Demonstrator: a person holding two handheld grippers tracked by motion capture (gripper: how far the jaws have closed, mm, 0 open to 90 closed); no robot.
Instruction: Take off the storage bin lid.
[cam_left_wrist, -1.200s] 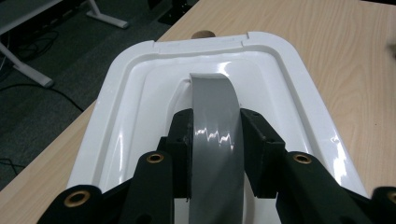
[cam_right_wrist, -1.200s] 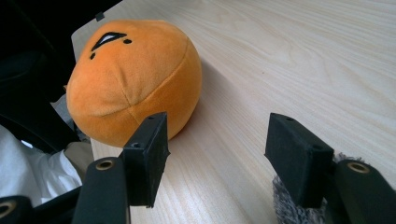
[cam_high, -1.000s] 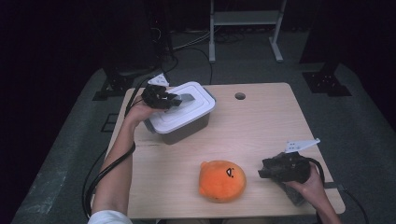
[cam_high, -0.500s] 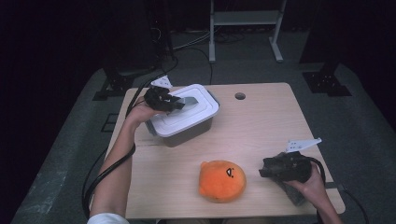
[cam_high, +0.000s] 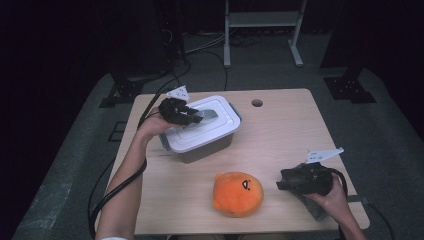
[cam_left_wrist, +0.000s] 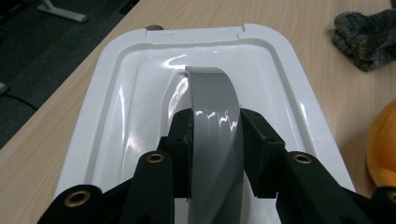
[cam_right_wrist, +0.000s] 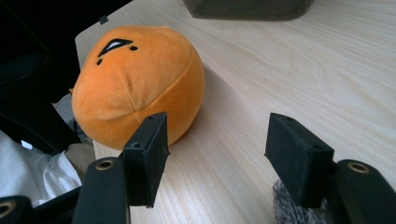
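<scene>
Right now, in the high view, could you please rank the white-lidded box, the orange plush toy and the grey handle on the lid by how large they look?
1. White-lidded box: largest.
2. Orange plush toy: clearly smaller, though it lies nearer the camera.
3. Grey handle: smallest, partly hidden by the left gripper clamped on it.

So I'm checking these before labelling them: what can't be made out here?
- Inside of the box: hidden by its white lid in the high view.
- Grey handle: near end cut off by the bottom edge, left gripper view.
- Orange plush toy: underside hidden against the table, right gripper view.
</scene>
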